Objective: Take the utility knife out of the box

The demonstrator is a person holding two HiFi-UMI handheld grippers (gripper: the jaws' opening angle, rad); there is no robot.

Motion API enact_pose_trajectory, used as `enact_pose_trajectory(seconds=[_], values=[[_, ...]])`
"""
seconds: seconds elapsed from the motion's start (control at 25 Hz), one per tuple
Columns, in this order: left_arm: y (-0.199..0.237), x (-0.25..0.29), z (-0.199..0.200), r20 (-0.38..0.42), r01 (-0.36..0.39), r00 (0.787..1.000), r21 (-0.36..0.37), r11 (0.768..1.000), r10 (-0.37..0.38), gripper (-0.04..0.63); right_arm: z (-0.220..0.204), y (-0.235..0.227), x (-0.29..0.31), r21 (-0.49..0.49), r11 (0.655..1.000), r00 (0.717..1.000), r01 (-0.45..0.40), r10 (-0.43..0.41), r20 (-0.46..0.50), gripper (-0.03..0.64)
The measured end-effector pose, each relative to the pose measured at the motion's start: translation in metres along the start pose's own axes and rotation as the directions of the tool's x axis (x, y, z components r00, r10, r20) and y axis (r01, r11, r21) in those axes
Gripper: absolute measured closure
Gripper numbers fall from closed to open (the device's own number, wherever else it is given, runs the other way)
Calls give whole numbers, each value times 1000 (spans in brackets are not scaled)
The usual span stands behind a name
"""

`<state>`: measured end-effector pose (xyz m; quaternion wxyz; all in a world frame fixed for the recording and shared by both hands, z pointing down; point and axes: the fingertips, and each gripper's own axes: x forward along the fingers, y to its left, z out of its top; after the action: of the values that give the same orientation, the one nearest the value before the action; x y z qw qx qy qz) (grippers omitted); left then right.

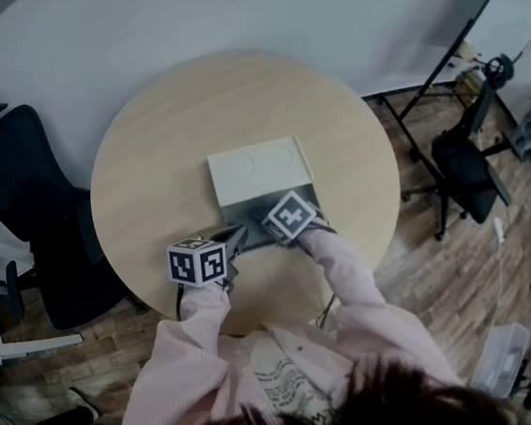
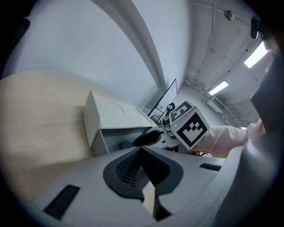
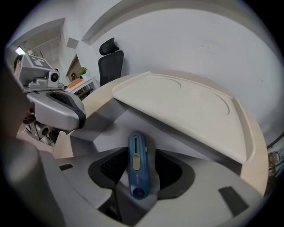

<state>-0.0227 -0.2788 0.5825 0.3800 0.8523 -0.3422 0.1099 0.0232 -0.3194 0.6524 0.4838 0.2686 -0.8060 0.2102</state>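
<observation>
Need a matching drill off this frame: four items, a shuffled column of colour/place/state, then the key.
1. utility knife
2. right tongs
3. table
4. sleeve

A. pale pink
B. blue, lying in the pulled-out drawer
C. round, light wood
D. open, one jaw either side of the knife

Pairs: 1-B, 2-D, 3-C, 4-A

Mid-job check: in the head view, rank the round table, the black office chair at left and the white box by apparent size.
1. round table, clearly largest.
2. black office chair, though lower and farther from the camera.
3. white box, smallest.
</observation>
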Motion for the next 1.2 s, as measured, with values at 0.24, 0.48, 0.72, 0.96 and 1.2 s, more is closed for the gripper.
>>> enact_pose_trajectory(seconds=[0.24, 0.48, 0.72, 0.96, 1.2], values=[[3, 0, -1, -2, 3, 1000, -7, 1000, -3, 586, -4, 4, 1, -19, 999, 998, 31, -32, -45, 402], [4, 1, 1, 4, 0, 1000, -19, 1000, 0, 586, -10, -10, -4, -57, 991, 989, 119, -123, -82, 407], [5, 0, -2, -3, 0, 1000, -22, 1000, 0, 586, -12, -7, -4, -74, 991, 990, 107, -113, -84, 434], [6, 1, -4, -3, 4, 1000, -26, 1000, -4, 586, -8, -3, -2, -90, 992, 993, 92, -98, -62, 469], [5, 1, -4, -4, 9, 1000, -28, 1000, -9, 586, -11, 2, 0, -51, 997, 997, 59, -61, -40, 472]])
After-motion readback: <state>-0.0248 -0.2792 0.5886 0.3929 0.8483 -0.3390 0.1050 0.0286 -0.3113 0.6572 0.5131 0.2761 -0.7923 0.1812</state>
